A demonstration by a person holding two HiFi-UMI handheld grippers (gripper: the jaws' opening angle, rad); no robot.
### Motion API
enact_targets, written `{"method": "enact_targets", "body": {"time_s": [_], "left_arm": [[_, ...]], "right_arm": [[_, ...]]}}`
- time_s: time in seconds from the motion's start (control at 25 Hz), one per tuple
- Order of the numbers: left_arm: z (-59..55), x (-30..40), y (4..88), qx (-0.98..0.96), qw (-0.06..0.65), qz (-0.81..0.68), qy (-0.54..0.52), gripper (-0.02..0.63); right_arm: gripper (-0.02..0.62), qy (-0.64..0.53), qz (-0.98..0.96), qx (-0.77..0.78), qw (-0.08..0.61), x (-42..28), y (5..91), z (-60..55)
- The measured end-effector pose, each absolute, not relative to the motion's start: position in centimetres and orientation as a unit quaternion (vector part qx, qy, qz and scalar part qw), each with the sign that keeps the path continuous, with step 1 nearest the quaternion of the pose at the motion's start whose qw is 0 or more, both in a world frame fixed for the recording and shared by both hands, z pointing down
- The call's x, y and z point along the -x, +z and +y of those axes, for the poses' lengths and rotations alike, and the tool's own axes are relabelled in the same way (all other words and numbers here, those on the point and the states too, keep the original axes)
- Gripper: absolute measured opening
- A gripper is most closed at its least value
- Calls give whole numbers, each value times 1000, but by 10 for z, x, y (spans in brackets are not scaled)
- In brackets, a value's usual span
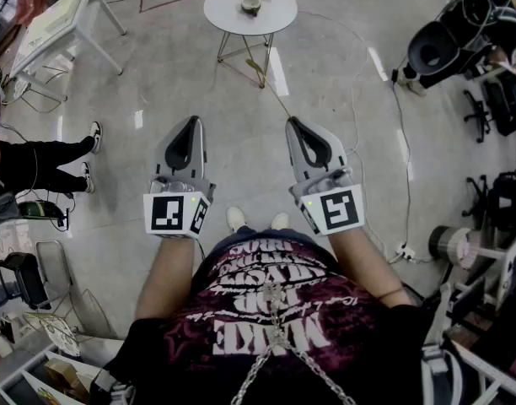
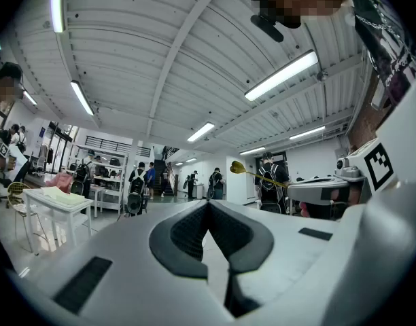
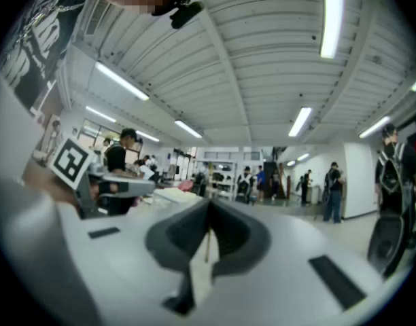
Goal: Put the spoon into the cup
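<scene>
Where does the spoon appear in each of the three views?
Head view: the spoon, a thin line from the right gripper toward the round table.
Left gripper view: right of centre, its bowl against the far wall.
Right gripper view: only its handle, between the jaws.
Shared landmark: the right gripper, shut on it.

left hand-held gripper (image 1: 192, 121): level, jaws together | right hand-held gripper (image 1: 292, 123): level, jaws apparently pinching spoon (image 2: 259, 176) handle
</scene>
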State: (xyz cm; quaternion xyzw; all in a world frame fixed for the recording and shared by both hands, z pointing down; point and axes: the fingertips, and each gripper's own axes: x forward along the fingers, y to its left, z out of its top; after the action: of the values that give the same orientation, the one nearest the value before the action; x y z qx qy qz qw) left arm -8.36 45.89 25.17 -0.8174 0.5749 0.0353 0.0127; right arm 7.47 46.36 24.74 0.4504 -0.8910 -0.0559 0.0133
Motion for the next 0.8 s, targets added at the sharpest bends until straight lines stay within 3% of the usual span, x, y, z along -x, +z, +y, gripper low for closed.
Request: {"method": "enact_targets", "body": {"time_s": [0.8], "left_arm": [[418,138,291,830,-41,556,30,26]], "right_arm": [[35,-14,-879,-474,43,-33,266,435]]}}
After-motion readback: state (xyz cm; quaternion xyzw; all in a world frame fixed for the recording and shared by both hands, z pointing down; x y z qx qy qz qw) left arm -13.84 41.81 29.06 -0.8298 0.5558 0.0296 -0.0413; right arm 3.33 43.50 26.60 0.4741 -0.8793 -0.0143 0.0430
